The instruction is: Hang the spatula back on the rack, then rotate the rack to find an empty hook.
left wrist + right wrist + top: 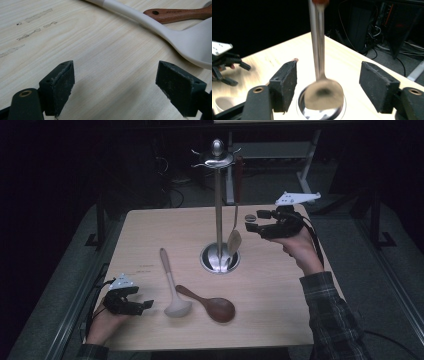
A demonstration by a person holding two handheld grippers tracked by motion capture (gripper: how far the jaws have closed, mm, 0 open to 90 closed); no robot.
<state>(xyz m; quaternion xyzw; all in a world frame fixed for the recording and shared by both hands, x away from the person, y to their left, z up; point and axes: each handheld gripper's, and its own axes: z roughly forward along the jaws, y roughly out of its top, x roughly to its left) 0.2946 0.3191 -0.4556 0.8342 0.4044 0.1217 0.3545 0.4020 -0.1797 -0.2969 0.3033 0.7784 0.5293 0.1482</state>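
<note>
My light wood desk (280,320) has a steel utensil stand (218,210) near the middle, with a metal spoon (234,240) hanging off one of its top hooks. In front of it a white ladle (172,287) and a dark wooden spoon (212,304) lie side by side, maybe just touching. Cables (384,47) trail on the floor behind.

The only lettering sits on the brown wooden spoon (180,14), seen in the left gripper view: a short engraved word on its handle, just beside the hanging hole. The letters are too small and faint to read with certainty. On the wooden table (32,22) near that spoon lie faint smudged marks, not legible as text.
</note>
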